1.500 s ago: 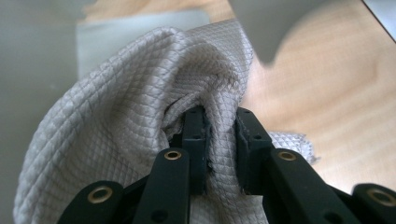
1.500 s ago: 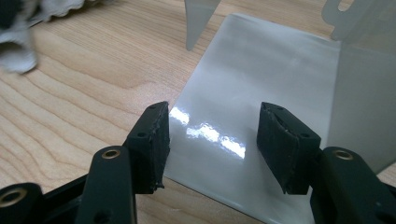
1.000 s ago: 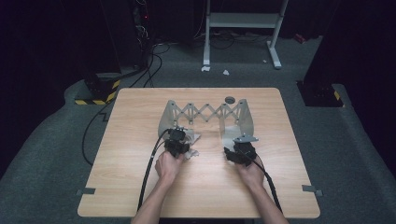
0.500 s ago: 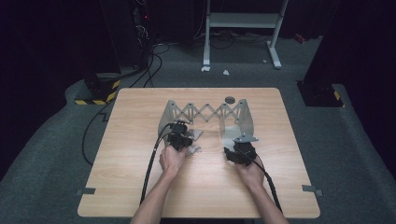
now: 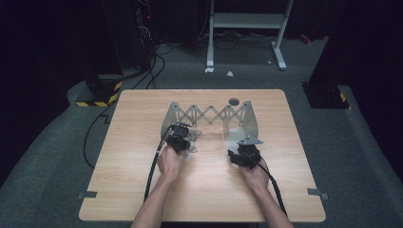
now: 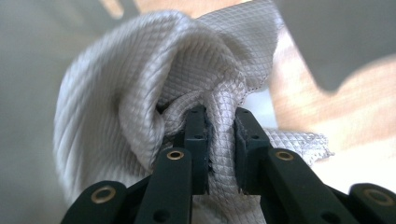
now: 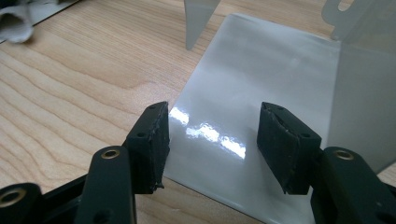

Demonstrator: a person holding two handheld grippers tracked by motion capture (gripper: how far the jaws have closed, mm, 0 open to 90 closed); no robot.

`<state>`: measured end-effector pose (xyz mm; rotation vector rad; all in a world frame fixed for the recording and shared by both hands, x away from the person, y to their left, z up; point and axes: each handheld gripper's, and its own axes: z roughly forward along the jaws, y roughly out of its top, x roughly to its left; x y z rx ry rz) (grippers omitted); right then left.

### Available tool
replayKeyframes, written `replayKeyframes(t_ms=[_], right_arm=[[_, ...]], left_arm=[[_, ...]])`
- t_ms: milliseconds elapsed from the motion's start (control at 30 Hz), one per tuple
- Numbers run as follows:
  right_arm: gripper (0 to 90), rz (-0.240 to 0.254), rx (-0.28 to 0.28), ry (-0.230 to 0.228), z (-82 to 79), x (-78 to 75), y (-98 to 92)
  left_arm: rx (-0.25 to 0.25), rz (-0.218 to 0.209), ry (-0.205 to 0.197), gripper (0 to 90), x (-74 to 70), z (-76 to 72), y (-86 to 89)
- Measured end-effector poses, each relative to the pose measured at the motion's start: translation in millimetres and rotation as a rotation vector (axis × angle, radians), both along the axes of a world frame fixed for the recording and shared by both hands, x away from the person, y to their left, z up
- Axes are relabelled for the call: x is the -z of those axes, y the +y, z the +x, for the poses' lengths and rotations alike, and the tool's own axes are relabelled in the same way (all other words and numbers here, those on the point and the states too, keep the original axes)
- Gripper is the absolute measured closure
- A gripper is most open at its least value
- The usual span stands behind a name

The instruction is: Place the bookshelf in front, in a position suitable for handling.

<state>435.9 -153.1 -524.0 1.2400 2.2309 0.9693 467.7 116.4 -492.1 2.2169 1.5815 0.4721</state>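
A pale quilted cloth [image 6: 140,79] is bunched up in front of my left gripper [image 6: 220,116], whose two black jaws are shut on a fold of it. In the high view the left gripper [image 5: 179,137] is beside the left end plate of a grey metal scissor rack [image 5: 209,114], with the cloth [image 5: 193,135] just to its right. My right gripper [image 7: 212,121] stands open over the glossy grey base plate [image 7: 261,70] of the rack's right end, with nothing between its jaws. From above, the right gripper [image 5: 241,154] sits at that plate's near edge.
The rack spans the far middle of the wooden table [image 5: 142,109], its upright end plates left and right of the grippers. A small dark round object [image 5: 233,101] lies behind it. Black cables trail from both grippers toward the near edge.
The left hand has edged slightly away from the person with the cloth in its jaws. The right hand and the rack have stayed where they were.
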Motion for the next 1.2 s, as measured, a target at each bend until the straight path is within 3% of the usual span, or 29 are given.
replayKeyframes(t_ms=[200, 333, 433, 567, 667, 833, 1067, 1200], right_arm=[[44.1, -0.001, 0.0, 0.0, 0.0, 0.0, 0.1], [44.1, -0.001, 0.0, 0.0, 0.0, 0.0, 0.1], [44.1, -0.001, 0.0, 0.0, 0.0, 0.0, 0.1], [44.1, -0.001, 0.0, 0.0, 0.0, 0.0, 0.1], [44.0, -0.001, -0.001, 0.0, 0.0, 0.0, 0.0], [44.0, 0.0, 0.0, 0.0, 0.0, 0.0, 0.0], [43.9, -0.001, -0.001, 0.0, -0.1, 0.0, 0.1], [43.8, -0.002, -0.002, -0.001, -0.1, 0.0, 0.1]], left_arm=[[0.01, -0.025, 0.024, 77.5, -1.8, -13.1, 8.9], [-0.002, -0.042, 0.008, 76.7, -3.9, -4.2, 2.6], [0.004, -0.03, -0.009, 76.6, -5.1, 9.7, -7.0], [-0.025, -0.016, -0.005, 76.6, -3.6, 28.8, -7.8], [-0.034, 0.019, 0.004, 76.8, -1.5, 32.0, -5.1], [-0.014, 0.041, 0.011, 77.2, -1.2, 15.5, -2.0], [0.025, -0.02, 0.037, 77.1, -1.4, -25.1, 9.3], [0.035, -0.072, 0.05, 77.0, -2.3, -29.0, 10.2]])
